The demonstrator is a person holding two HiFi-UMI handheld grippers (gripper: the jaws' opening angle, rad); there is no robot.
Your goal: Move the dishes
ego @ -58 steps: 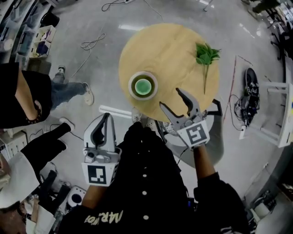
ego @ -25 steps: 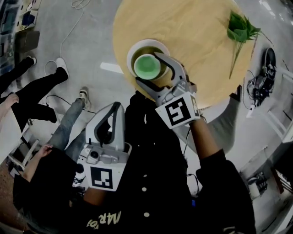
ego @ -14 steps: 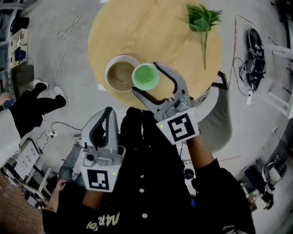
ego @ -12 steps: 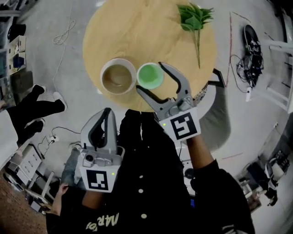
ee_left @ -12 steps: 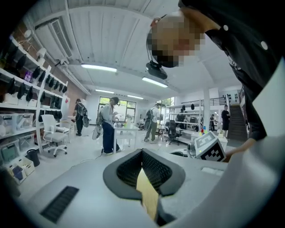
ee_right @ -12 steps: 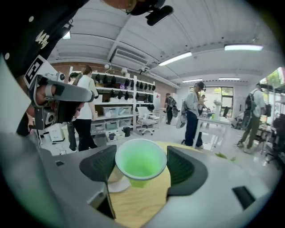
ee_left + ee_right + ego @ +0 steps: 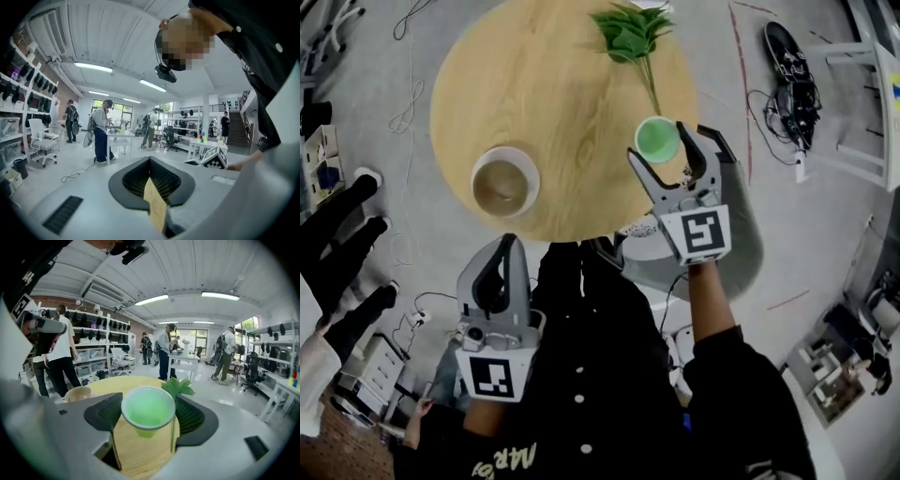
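A small green cup (image 7: 657, 140) hangs over the right edge of the round wooden table (image 7: 553, 103), and my right gripper (image 7: 661, 142) is shut on it. In the right gripper view the cup (image 7: 148, 411) sits between the two dark pads, above the tabletop. A beige bowl (image 7: 504, 182) stands alone on the table's near left part and shows as the bowl (image 7: 77, 393) at the left. A leafy green sprig (image 7: 630, 33) lies at the table's far side. My left gripper (image 7: 508, 246) is shut and empty, held low off the table in front of my body.
A grey seat (image 7: 741, 234) stands under my right gripper, beside the table. Cables and a dark shoe-like object (image 7: 787, 56) lie on the floor at the far right. A person's dark legs (image 7: 337, 234) are at the left. Several people stand far off in the room.
My right gripper closed on the green cup, lifted it out of the beige bowl and carried it right to the table's right edge. The left gripper stayed low and shut.
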